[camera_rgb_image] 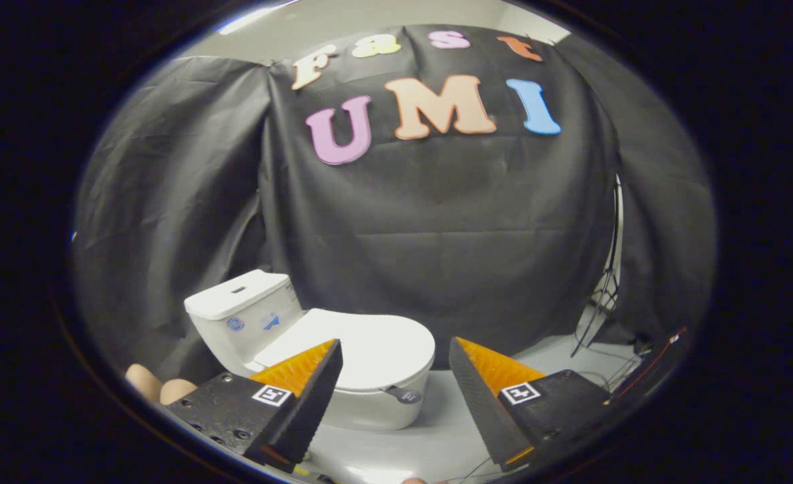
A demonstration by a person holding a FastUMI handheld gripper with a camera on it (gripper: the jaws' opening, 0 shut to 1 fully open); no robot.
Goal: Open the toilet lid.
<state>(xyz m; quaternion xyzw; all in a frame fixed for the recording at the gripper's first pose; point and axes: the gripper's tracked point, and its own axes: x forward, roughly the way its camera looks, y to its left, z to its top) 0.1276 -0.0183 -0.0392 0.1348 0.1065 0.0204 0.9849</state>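
Observation:
A white toilet (376, 403) stands on the pale floor just beyond my fingers, with its tank (241, 312) at the back left. Its lid (362, 346) lies flat and closed over the bowl. A small dark tab (404, 394) sticks out from the front rim of the lid. My gripper (394, 349) is open, hovering above the front of the toilet with nothing between its fingers. The left finger (302, 386) overlaps the lid's left side. The right finger (487, 386) sits off the bowl's right side.
Black cloth walls close in behind and on both sides of the toilet. Thin dark stand legs and cables (605, 316) run along the floor at the right. Two tan rounded objects (161, 386) lie at the left by the toilet base.

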